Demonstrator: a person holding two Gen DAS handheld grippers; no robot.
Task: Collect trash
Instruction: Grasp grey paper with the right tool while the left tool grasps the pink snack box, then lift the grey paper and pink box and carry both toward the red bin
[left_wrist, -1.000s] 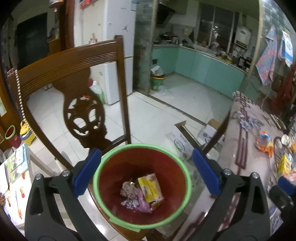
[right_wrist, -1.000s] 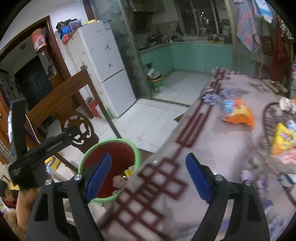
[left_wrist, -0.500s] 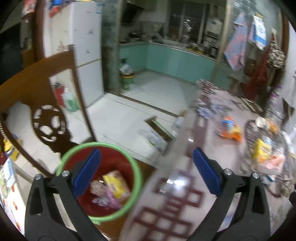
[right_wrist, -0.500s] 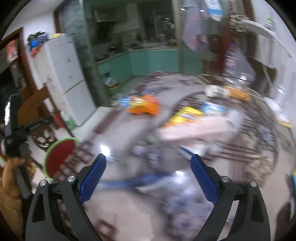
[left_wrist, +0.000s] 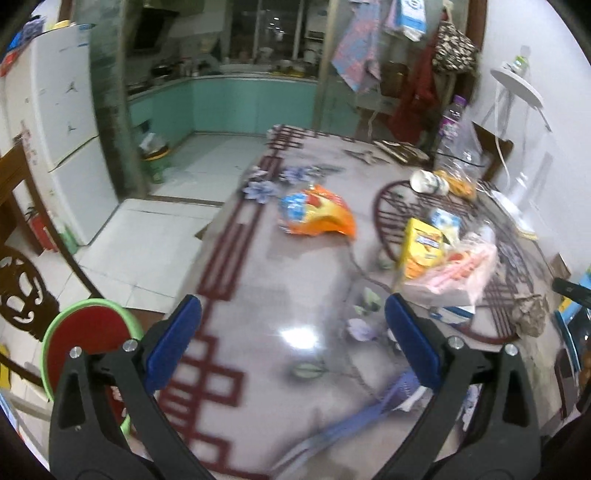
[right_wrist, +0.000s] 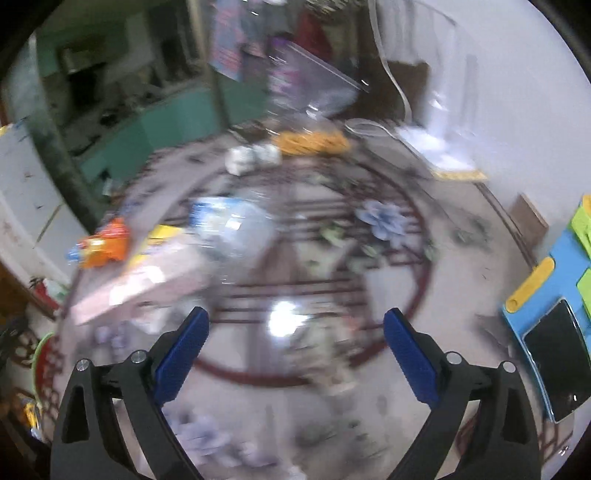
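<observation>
My left gripper (left_wrist: 293, 332) is open and empty above the patterned table (left_wrist: 258, 295). The red bin with a green rim (left_wrist: 85, 332) stands low at the left, off the table edge. An orange snack bag (left_wrist: 317, 216), a yellow box (left_wrist: 421, 251) and a pink wrapper (left_wrist: 458, 275) lie ahead on the table. My right gripper (right_wrist: 295, 347) is open and empty over the table's round pattern. The right wrist view is blurred; the orange bag (right_wrist: 105, 245), the yellow box (right_wrist: 162, 234) and the pink wrapper (right_wrist: 147, 280) show at its left.
A white paper cup (left_wrist: 428, 181) and a bottle (left_wrist: 452, 122) stand at the table's far side. A carved wooden chair (left_wrist: 22, 288) is by the bin. A phone (right_wrist: 557, 362) on a blue pad (right_wrist: 565, 266) lies at the right. A fridge (left_wrist: 55, 110) stands far left.
Both grippers swung right, from over the bin to over the table. The bin slid to the left edge of both views. Both stayed open and empty.
</observation>
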